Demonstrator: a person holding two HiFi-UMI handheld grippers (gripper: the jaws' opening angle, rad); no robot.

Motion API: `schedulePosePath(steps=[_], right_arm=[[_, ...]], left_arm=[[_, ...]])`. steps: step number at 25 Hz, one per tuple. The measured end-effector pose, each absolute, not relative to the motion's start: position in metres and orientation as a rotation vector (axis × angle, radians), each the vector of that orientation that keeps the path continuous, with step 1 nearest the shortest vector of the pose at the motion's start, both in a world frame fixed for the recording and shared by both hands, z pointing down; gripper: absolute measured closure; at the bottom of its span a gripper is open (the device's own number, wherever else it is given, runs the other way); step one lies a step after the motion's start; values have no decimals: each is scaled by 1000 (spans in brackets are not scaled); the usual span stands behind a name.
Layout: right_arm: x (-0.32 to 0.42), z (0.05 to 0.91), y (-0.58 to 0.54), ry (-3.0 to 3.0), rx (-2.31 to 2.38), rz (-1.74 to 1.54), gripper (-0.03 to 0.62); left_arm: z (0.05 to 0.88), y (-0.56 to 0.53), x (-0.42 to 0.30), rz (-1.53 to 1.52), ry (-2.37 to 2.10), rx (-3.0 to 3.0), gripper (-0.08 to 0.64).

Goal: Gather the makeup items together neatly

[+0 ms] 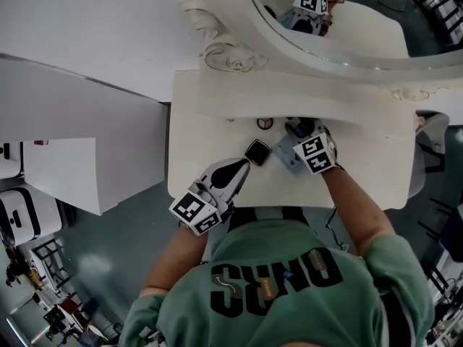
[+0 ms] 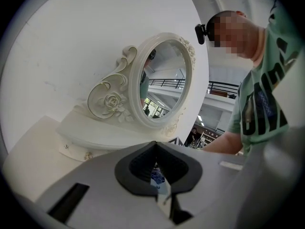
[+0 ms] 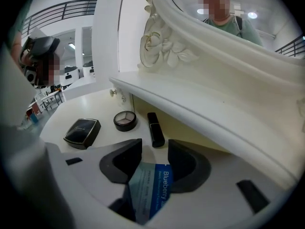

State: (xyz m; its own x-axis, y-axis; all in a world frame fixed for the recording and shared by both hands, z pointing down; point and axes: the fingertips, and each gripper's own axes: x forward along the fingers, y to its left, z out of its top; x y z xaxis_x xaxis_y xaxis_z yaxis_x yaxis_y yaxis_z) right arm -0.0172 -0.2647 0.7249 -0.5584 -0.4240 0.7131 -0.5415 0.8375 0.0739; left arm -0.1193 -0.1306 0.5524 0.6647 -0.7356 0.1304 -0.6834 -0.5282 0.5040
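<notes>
White bench [image 3: 71,109]: black square compact [image 3: 82,131], round eyeshadow pot [image 3: 125,120] and black lipstick tube [image 3: 155,129] lie near one another below the white shelf [image 3: 200,106].
Right gripper [image 3: 155,150]: fingers [image 3: 125,163] released, blue-and-white paper sachet [image 3: 152,187] lying loose between them.
Left gripper [image 2: 155,146]: fingers [image 2: 138,168] clenched together, tips just beside the compact.
</notes>
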Motion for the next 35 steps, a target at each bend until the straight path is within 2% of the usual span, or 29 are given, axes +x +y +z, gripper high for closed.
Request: schedulePosePath(steps=[7, 10, 12, 21, 35], right_arm=[[-22, 730, -267, -2243, 679, 234, 431], [-25, 730, -265, -2239, 656, 230, 456], [-27, 730, -265, -2238, 642, 211, 514], [-29, 719, -248, -2262, 557, 227, 517], [51, 649, -183, -2263, 571, 42, 517]], left_arm=[[561, -118, -131, -132, -1107, 2324, 551], [561, -114, -134, -130, -1113, 2319, 551], [560, -112, -134, -132, -1114, 2320, 551], [555, -101, -129, -126, -1116, 2317, 551], [522, -89, -93, -131, -1053, 2400, 551]])
